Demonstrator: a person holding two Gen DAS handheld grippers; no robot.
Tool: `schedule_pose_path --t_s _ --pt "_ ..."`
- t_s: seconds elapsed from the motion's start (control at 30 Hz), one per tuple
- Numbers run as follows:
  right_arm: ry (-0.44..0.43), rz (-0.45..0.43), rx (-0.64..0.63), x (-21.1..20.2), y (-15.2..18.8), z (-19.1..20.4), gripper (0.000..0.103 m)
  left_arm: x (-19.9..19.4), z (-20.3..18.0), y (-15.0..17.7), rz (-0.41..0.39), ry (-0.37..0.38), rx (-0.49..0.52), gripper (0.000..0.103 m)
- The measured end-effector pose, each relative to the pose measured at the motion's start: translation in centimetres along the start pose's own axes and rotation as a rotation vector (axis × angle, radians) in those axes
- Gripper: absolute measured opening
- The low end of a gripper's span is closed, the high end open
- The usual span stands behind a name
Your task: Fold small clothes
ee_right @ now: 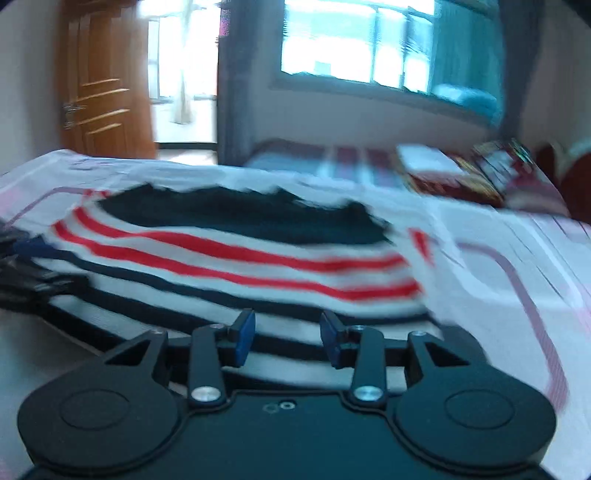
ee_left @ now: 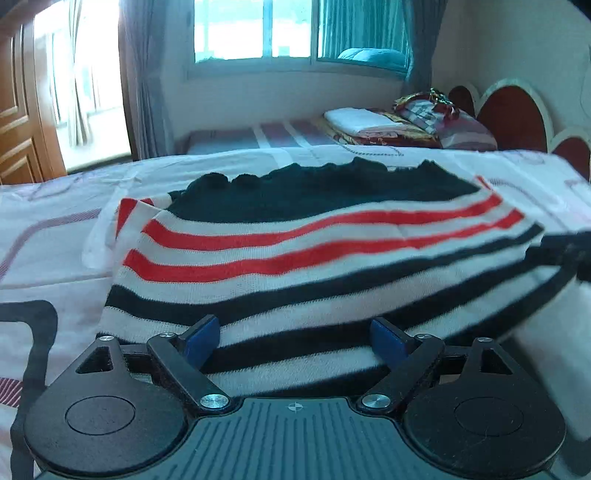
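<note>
A small knitted garment (ee_left: 295, 258) with white, red and black stripes and a dark top part lies spread on the bed sheet (ee_left: 55, 229). My left gripper (ee_left: 293, 332) hovers over its near edge, jaws wide open, blue pads (ee_left: 201, 341) clear of the cloth on both sides. In the right wrist view the same garment (ee_right: 240, 266) is blurred. My right gripper (ee_right: 288, 325) stands over its near hem, jaws partly apart, with striped cloth showing in the gap and no pad pressing on it. A dark blurred shape, probably the other gripper, sits at the garment's side (ee_left: 569, 254).
Folded bedding and pillows (ee_left: 406, 122) are stacked at the far end by a red and white headboard (ee_left: 513, 110). A window (ee_left: 258, 29) with curtains is behind, and a wooden door (ee_left: 18, 110) stands far left. Patterned sheet (ee_right: 498, 266) lies bare right of the garment.
</note>
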State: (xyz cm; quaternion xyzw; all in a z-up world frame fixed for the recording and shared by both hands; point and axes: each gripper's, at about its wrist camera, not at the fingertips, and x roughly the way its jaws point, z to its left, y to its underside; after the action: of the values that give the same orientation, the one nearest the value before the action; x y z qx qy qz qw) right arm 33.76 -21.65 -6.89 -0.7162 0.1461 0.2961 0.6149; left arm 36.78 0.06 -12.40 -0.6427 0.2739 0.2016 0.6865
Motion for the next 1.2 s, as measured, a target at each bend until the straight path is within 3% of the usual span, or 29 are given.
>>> schedule_pose_path --t_s 0.07,0.17,0.23,0.3,0.4,0.5,0.6,0.63,0.7,0.77,0.97,1.03,1.07,1.13,1.2 --pt "0.016 0.001 -0.011 0.2 0.4 -0.3 0.046 -0.4 -0.5 0.0 -0.007 -0.013 0.01 0.088" --pt "0.144 0.007 0.052 0.6 0.4 -2.1 0.051 -1.1 0.4 -0.1 -0.028 -0.014 -0.025 0.088" --pt "0.177 0.011 0.084 0.3 1.0 -3.6 0.054 -1.0 1.1 0.2 -0.009 -0.016 -0.029 0.088" --pt "0.109 0.059 0.161 0.9 1.4 -5.0 0.055 -0.8 1.1 0.5 -0.003 -0.015 -0.018 0.088" --pt "0.092 0.069 0.216 1.3 1.7 -5.9 0.052 -0.6 1.1 0.5 0.003 -0.014 -0.024 0.088" --pt "0.092 0.071 0.212 1.1 1.9 -6.1 0.036 -0.5 1.2 0.3 0.01 -0.009 -0.027 0.088" --pt "0.055 0.089 0.242 0.9 2.1 -7.3 0.039 -0.5 1.4 0.3 0.015 -0.008 -0.034 0.088" --pt "0.033 0.098 0.238 0.7 2.2 -7.4 0.034 -0.5 1.3 0.3 0.017 -0.009 -0.033 0.088" --pt "0.025 0.094 0.206 0.1 2.3 -7.3 0.013 -0.4 1.3 0.2 0.019 -0.016 -0.032 0.088" --pt "0.022 0.076 0.22 -0.5 2.5 -7.7 0.011 -0.3 1.5 0.1 0.017 -0.017 -0.042 0.088" --pt "0.06 0.069 0.228 -1.6 4.2 -7.4 0.011 -0.3 2.1 0.1 0.014 -0.039 -0.04 0.088" --pt "0.121 0.064 0.231 -1.5 4.3 -7.6 0.025 -1.0 2.0 -0.2 -0.008 -0.056 -0.043 0.088" --pt "0.155 0.033 0.203 -2.2 3.9 -7.2 0.027 -1.4 1.9 -0.4 -0.022 -0.043 -0.061 0.088" --pt "0.11 -0.04 0.152 -3.5 2.8 -5.7 0.024 -1.4 0.8 -0.9 -0.03 0.011 -0.074 0.088" --pt "-0.01 -0.015 0.092 -2.7 1.8 -2.8 0.023 -1.0 -1.5 -1.3 -0.036 0.032 -0.028 0.088"
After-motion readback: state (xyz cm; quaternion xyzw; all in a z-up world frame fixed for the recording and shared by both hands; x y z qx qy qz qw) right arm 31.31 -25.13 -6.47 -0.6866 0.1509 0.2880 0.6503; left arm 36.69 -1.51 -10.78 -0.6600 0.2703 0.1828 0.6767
